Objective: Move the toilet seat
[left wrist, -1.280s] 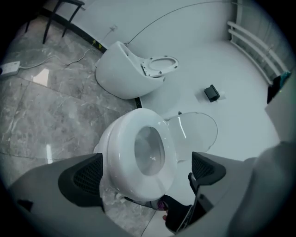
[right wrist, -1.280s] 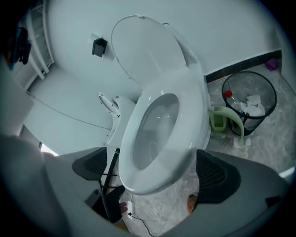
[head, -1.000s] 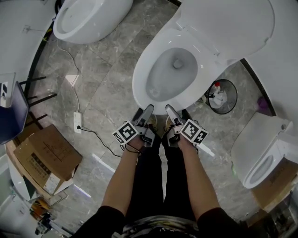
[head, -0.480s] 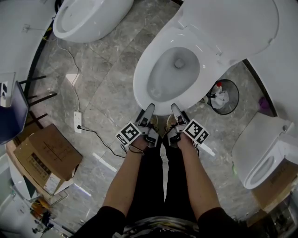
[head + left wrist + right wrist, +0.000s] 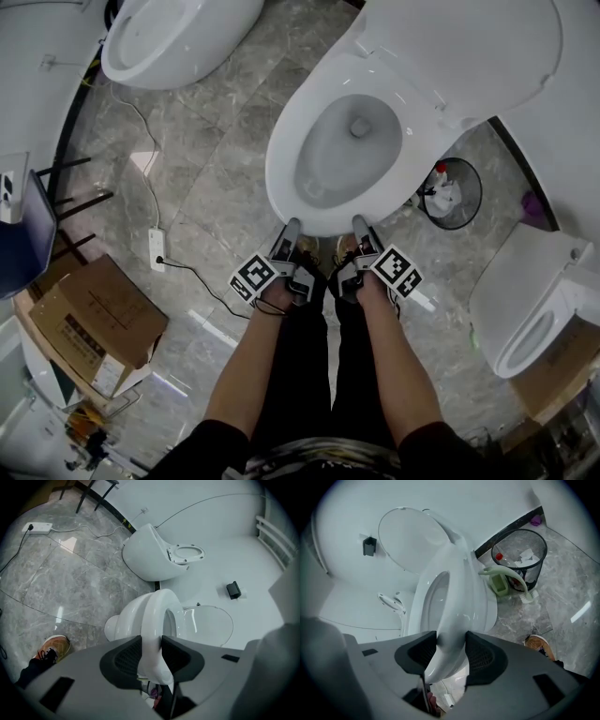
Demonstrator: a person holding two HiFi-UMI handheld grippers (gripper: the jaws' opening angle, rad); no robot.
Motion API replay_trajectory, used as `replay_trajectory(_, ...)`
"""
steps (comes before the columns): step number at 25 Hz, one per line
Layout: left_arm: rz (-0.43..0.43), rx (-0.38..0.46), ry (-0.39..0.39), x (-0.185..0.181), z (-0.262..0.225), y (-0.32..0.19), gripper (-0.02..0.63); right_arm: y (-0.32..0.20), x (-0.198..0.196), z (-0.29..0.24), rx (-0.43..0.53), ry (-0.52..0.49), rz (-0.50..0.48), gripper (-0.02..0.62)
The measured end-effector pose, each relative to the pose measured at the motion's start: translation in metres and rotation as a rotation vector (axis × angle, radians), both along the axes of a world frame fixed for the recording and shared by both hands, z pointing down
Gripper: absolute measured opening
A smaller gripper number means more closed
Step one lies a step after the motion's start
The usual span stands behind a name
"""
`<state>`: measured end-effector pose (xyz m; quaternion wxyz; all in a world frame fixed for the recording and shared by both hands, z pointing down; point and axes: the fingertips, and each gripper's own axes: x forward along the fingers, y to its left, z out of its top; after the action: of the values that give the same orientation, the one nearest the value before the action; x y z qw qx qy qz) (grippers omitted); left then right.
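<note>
Toilet (image 5: 427, 141), white, lid (image 5: 459, 47) standing raised. Toilet seat (image 5: 279, 155) lying down on the bowl. I am gripping its front edge twice: my left gripper (image 5: 289, 234) and my right gripper (image 5: 361, 228), jaws having just been closing, are pressing narrowly on the rim between them.

No wording is legible; the print on the cardboard box (image 5: 94, 323) is too small to read.
</note>
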<state>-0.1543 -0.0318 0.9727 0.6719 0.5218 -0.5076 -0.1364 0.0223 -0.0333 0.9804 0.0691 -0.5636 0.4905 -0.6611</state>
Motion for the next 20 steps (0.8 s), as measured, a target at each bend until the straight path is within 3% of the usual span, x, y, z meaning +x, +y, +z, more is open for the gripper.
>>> replay_trajectory(9, 0.000, 0.058, 0.045, 0.005, -0.063, -0.007, 0.135, -0.005, 0.001, -0.049, -0.010, -0.069, 0.094, 0.186)
replay_trajectory(12, -0.011, 0.096, 0.111, 0.017, -0.096, -0.019, 0.133, -0.010, 0.005, -0.073, 0.005, -0.090, 0.103, 0.186)
replay_trajectory(16, 0.135, 0.142, 0.051, 0.044, -0.128, -0.033, 0.123, -0.013, 0.011, -0.106, 0.030, -0.117, 0.125, 0.185)
replay_trajectory(20, 0.146, 0.147, 0.058, 0.059, -0.153, -0.048, 0.127, -0.020, 0.018, -0.133, 0.047, -0.146, 0.168, 0.184)
